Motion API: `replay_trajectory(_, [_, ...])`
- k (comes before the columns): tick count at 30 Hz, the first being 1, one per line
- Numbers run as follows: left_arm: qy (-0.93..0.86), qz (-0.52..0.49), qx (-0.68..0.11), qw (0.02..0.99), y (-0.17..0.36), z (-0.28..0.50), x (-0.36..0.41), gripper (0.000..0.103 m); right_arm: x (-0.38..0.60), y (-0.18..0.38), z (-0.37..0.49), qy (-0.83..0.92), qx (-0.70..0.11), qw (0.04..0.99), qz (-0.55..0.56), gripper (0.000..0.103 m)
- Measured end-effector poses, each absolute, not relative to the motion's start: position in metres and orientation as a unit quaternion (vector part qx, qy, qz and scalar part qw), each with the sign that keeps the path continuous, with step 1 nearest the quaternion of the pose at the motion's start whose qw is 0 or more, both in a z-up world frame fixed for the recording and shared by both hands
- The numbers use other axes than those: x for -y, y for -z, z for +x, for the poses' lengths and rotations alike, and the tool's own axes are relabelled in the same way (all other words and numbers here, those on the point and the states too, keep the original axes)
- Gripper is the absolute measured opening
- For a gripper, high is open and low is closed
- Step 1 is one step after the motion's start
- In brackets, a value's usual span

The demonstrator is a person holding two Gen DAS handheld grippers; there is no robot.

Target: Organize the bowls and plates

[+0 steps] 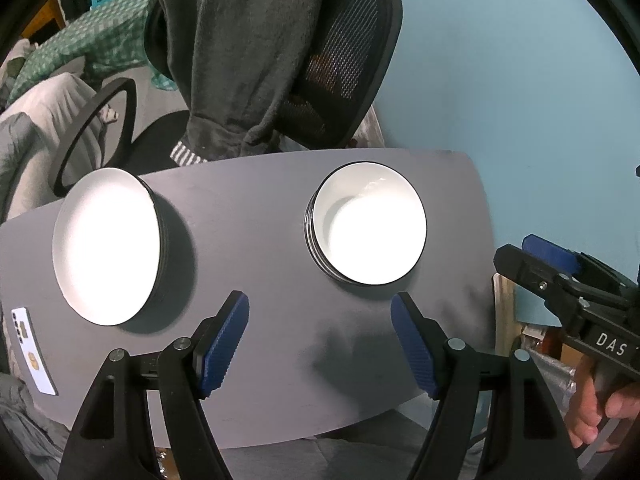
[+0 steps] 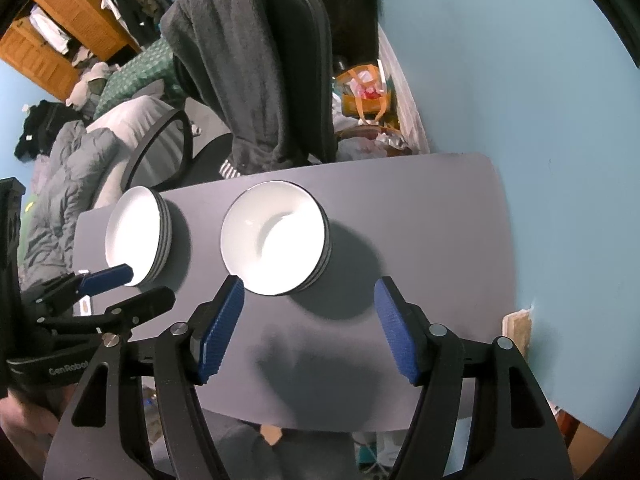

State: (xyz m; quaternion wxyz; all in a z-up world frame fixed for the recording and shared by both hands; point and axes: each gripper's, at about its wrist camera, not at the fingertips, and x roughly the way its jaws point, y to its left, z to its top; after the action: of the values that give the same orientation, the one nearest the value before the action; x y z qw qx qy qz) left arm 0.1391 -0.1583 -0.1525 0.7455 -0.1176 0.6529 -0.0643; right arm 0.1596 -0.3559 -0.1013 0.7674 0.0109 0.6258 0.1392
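The grey table (image 1: pixel 260 360) carries two stacks, well apart: a stack of plates (image 1: pixel 108 246) on the left and a stack of bowls (image 1: pixel 370 222) on the right. The left gripper (image 1: pixel 320 340) hangs above bare tabletop, nearer than both stacks and between them, jaws spread, nothing between the pads. The right gripper (image 2: pixel 308 328) hangs just short of the bowls, jaws likewise released and empty

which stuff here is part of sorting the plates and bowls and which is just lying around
Part of the job:
stack of plates
stack of bowls
left gripper, open
right gripper, open

Just lying about:
phone at the table edge
grey garment draped over the chair
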Motion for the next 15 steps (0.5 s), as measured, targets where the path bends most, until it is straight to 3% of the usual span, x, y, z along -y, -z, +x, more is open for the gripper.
replay_trajectory(15, [0.038, -0.156, -0.684, 0.712, 0.213, 0.176, 0.148, 0.077, 0.357, 0.156, 0.203, -0.175, -0.665, 0.726, -0.001, 0.067])
